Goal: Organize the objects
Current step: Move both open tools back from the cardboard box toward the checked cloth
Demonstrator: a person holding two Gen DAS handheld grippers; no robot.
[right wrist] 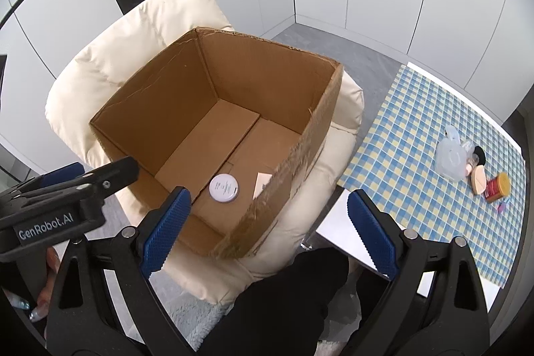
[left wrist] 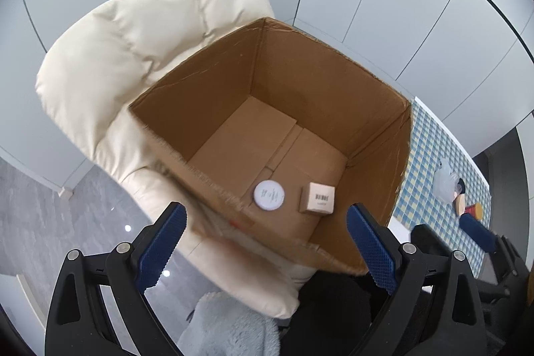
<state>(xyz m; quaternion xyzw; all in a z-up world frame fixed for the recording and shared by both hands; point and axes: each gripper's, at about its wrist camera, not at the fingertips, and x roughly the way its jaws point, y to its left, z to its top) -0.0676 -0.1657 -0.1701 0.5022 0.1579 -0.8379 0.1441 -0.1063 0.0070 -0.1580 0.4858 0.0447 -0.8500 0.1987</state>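
Note:
An open cardboard box (left wrist: 300, 72) (right wrist: 160, 95) stands on a cream armchair (left wrist: 133, 49) (right wrist: 140, 32). Inside lie a round white tin (left wrist: 269, 194) (right wrist: 224, 188) and a small pink carton (left wrist: 317, 198) (right wrist: 263, 184), the carton partly hidden by the box wall in the right wrist view. My left gripper (left wrist: 267, 242) is open and empty above the box's near edge. My right gripper (right wrist: 268, 229) is open and empty above the box's near right corner. The left gripper's body shows in the right wrist view (right wrist: 66, 196).
A table with a blue and yellow checked cloth (right wrist: 417, 129) (left wrist: 430, 149) stands to the right. On it lie a clear plastic bag (right wrist: 450, 157), a tan sponge (right wrist: 478, 181), a red jar with a yellow lid (right wrist: 497, 187) and a black round item (right wrist: 479, 152). Grey floor lies beyond.

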